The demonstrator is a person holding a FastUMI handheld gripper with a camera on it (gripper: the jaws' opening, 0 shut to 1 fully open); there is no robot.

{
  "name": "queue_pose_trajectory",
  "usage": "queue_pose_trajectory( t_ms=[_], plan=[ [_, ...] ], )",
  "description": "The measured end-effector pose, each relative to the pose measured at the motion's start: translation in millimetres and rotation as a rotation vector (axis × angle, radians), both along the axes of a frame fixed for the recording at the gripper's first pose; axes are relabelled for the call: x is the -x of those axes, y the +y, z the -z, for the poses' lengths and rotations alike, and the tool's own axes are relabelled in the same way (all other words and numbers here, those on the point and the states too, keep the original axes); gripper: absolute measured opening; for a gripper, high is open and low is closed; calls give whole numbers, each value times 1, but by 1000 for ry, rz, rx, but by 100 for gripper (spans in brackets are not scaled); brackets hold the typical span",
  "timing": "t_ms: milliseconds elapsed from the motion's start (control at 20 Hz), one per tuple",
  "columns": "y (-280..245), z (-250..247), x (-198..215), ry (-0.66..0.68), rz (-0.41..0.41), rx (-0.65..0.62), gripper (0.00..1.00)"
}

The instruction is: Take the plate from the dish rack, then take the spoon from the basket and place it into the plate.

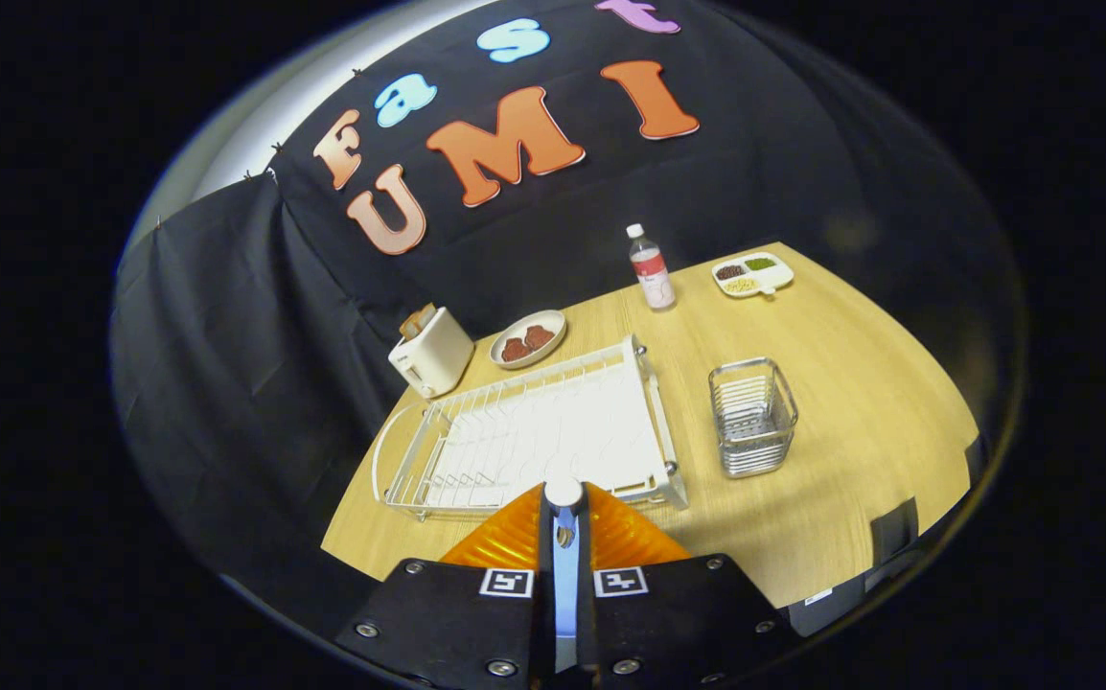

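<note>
Right, your gripper is pinched tight on a slim white-tipped piece, most likely the spoon, standing upright between the fingers so it should drop cleanly. Just ahead lies the dish rack with no plate in its slots; beyond the fingers to the right stands the basket, apparently emptied. Farther off, a toaster, a dish of brown food, a bottle and a divided tray sit well apart, so only the rack's wires look like an obstacle.
</note>
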State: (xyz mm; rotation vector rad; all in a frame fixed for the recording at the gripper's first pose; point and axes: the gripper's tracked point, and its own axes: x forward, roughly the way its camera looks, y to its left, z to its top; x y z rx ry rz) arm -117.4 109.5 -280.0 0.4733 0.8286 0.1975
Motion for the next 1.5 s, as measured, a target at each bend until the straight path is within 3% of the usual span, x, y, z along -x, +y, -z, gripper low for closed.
queue_pose_trajectory(
  t_ms=[350, 550, 700, 800, 950, 1100, 1500],
  plan=[
    [36, 41, 14, 70, -2, -125, 9],
    [35, 57, 19, 117, 10, -154, 10],
    [23, 58, 20, 114, -13, -107, 12],
    [13, 58, 18, 110, -31, -71, 18],
    [-7, 56, 12, 94, -39, -16, 41],
    [-26, 51, 5, 77, -29, 13, 54],
    [-83, -36, -44, -142, -10, 180, 85]
  ],
)
